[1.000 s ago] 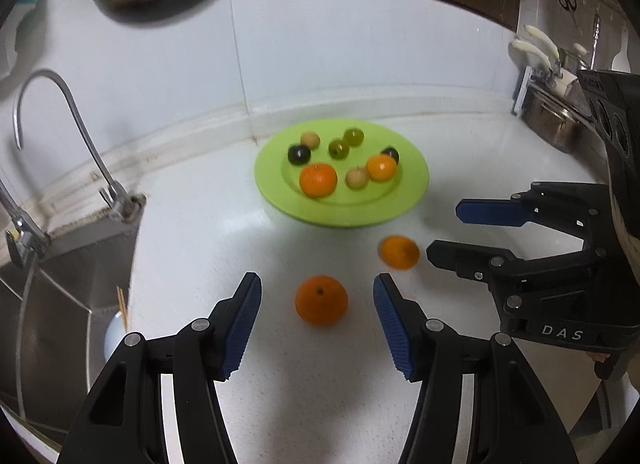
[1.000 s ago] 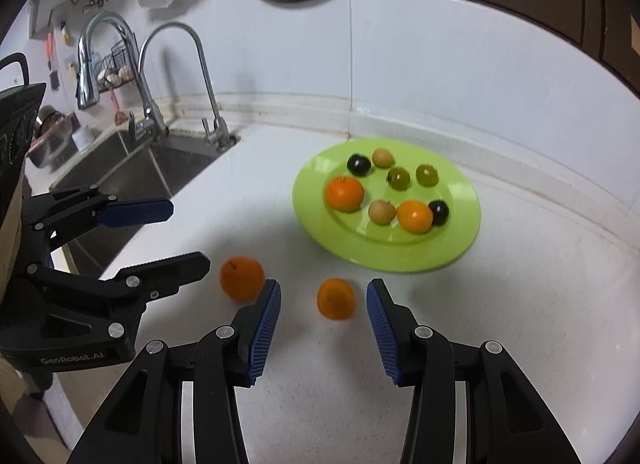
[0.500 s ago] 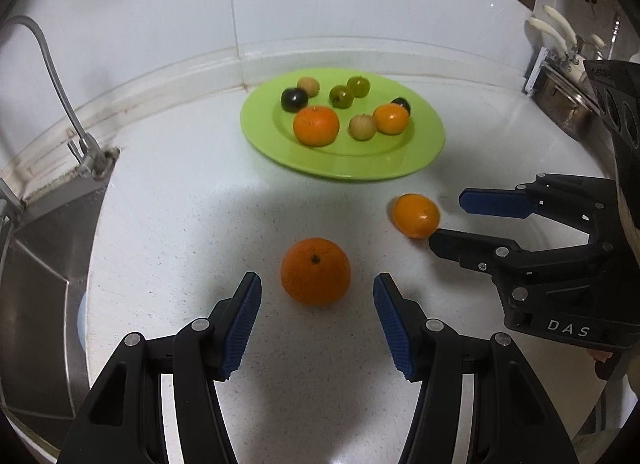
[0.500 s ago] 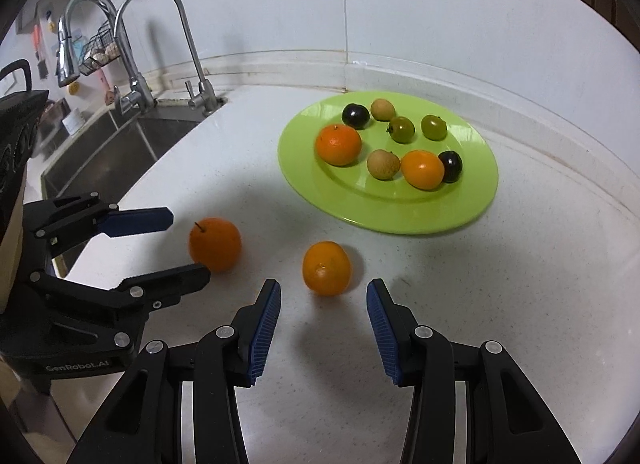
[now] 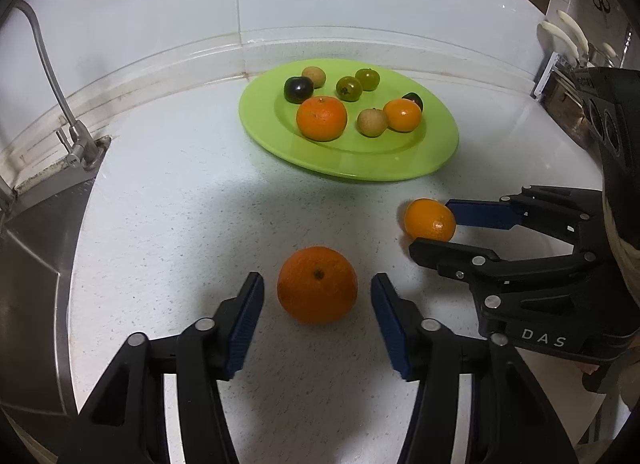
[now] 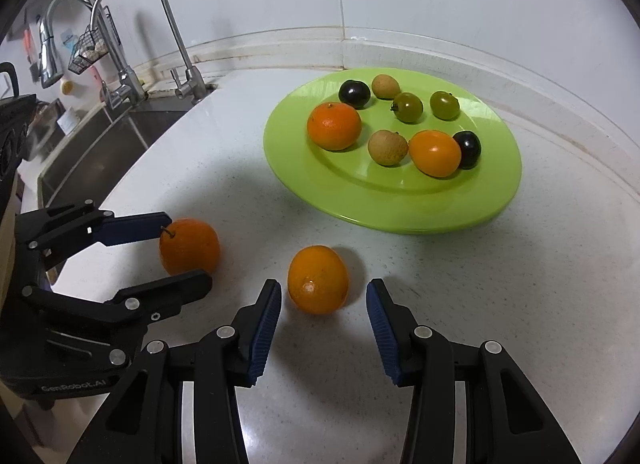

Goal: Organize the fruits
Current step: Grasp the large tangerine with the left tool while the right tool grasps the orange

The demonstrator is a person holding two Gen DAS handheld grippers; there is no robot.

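A large orange (image 5: 317, 284) lies on the white counter between the blue pads of my left gripper (image 5: 317, 292). Its jaws are closing, and thin gaps still show on both sides. A smaller orange (image 6: 318, 279) lies between the pads of my right gripper (image 6: 324, 296), which is open and does not touch it. Each wrist view also shows the other gripper from the side: the right gripper (image 5: 434, 227) around the small orange (image 5: 430, 219), the left gripper (image 6: 187, 250) around the large orange (image 6: 190, 246). Behind them a green plate (image 5: 360, 171) (image 6: 400, 219) holds several fruits.
A steel sink (image 6: 92, 155) with two taps (image 6: 176, 43) lies to the left of the counter. White tiled walls meet in a corner behind the plate. A utensil rack (image 5: 568, 63) stands at the far right.
Both grippers have come down and closer to the counter, so each orange now sits between a pair of pads. The left jaws have narrowed around the large orange.
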